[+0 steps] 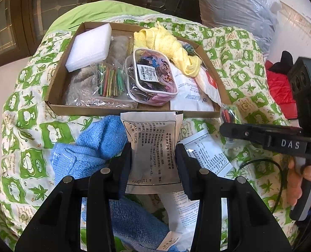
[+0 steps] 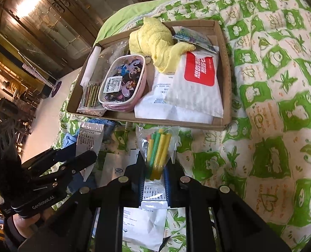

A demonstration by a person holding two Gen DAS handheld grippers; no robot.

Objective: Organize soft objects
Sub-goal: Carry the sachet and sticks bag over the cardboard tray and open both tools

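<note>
In the left wrist view my left gripper [image 1: 154, 150] is shut on a grey printed sachet [image 1: 153, 134], held upright above a blue towel [image 1: 92, 147]. Beyond it a cardboard tray [image 1: 52, 92] holds a white foam block [image 1: 90, 46], a yellow towel [image 1: 168, 44], a pink clear pouch [image 1: 151, 77] and a bag of thin coloured sticks [image 1: 110, 79]. In the right wrist view my right gripper [image 2: 154, 168] is shut on a clear bag of green and yellow sticks [image 2: 158, 147], just in front of the tray [image 2: 225, 96]. A white packet with a red label [image 2: 197, 79] lies in the tray.
Everything rests on a green-and-white quilt [image 2: 271, 105]. White printed packets [image 1: 208, 153] lie loose on it near both grippers. A grey plastic-wrapped bundle [image 1: 235, 6] and a red item [image 1: 279, 88] sit at the right. A dark wooden cabinet [image 2: 39, 21] stands behind.
</note>
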